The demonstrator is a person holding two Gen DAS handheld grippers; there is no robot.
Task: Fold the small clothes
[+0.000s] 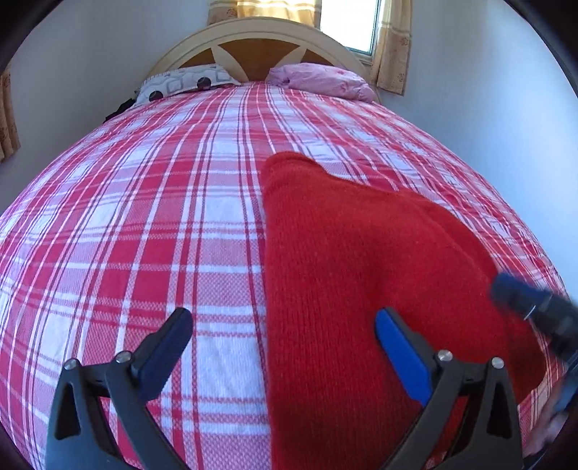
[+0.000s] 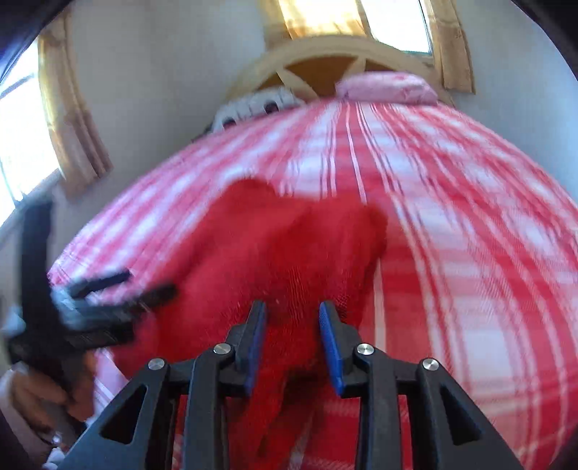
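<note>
A red knitted garment (image 1: pixel 361 271) lies on the red-and-white plaid bedspread (image 1: pixel 144 217), right of the bed's middle. My left gripper (image 1: pixel 285 332) is wide open just above the garment's left edge, one finger over the bedspread, the other over the knit. In the right wrist view, which is blurred, my right gripper (image 2: pixel 292 325) is partly open with the red garment (image 2: pixel 281 253) bunched between and under its fingers. Whether it grips the cloth I cannot tell. The right gripper also shows at the left wrist view's right edge (image 1: pixel 534 307). The left gripper shows at the right view's left (image 2: pixel 108 300).
A patterned white pillow (image 1: pixel 180 81) and a pink pillow (image 1: pixel 321 79) lie at the headboard (image 1: pixel 253 36). Curtained windows (image 1: pixel 346 25) are behind the bed. White walls flank both sides.
</note>
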